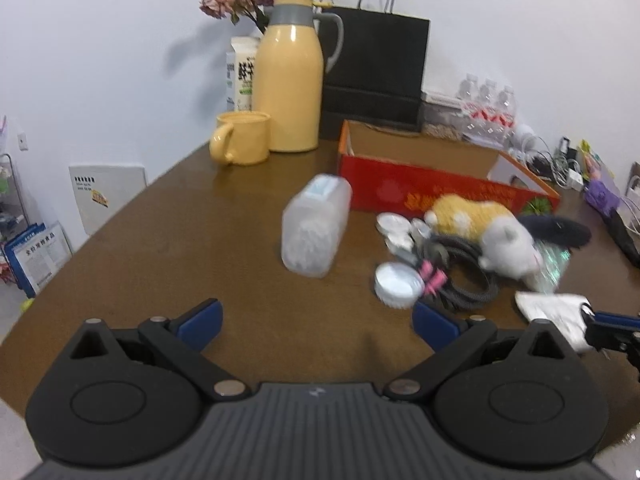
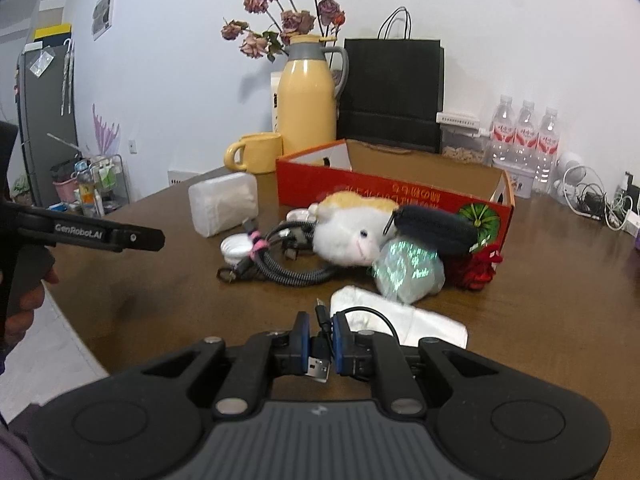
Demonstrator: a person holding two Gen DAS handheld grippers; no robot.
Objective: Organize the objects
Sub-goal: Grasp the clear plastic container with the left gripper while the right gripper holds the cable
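1. At the bottom centre of the right wrist view, the right gripper (image 2: 320, 338) has its blue-padded fingers pinched on a short black USB cable (image 2: 320, 354). The silver plug points toward the camera, and the cable's long axis runs along the fingers, away from the lens. Its thin lead loops off to the right over a white crumpled packet (image 2: 424, 320) on the brown wooden table (image 2: 160, 300).
2. In the left wrist view, the left gripper (image 1: 316, 322) fills the lower frame with its fingers spread wide and nothing between them. The right gripper's tips enter at the right edge, mostly cut off.
3. In the right wrist view, part of a hand (image 2: 24, 300) shows at the left edge, largely out of frame.
4. At mid-frame in the right wrist view lie a coiled grey braided cable with pink ties (image 2: 288, 268), a white round lid (image 2: 236, 248), a white and orange plush toy (image 2: 352, 232), a black fuzzy pouch (image 2: 436, 228) and an iridescent clear bag (image 2: 408, 268). The bag's contents are hard to make out. A red tufted thing (image 2: 480, 264) is half hidden behind it.
5. A clear plastic box of white swabs (image 1: 316, 228) lies on its side at the centre of the left wrist view, blurred.
6. Behind it stands an open red cardboard box (image 2: 384, 196), whose inside is hidden from this angle.
7. At the back stand a yellow mug (image 2: 256, 154), a yellow thermos jug with grey collar (image 2: 308, 104), a black paper bag (image 2: 392, 92), dried pink roses (image 2: 280, 20) and three clear water bottles (image 2: 524, 136).
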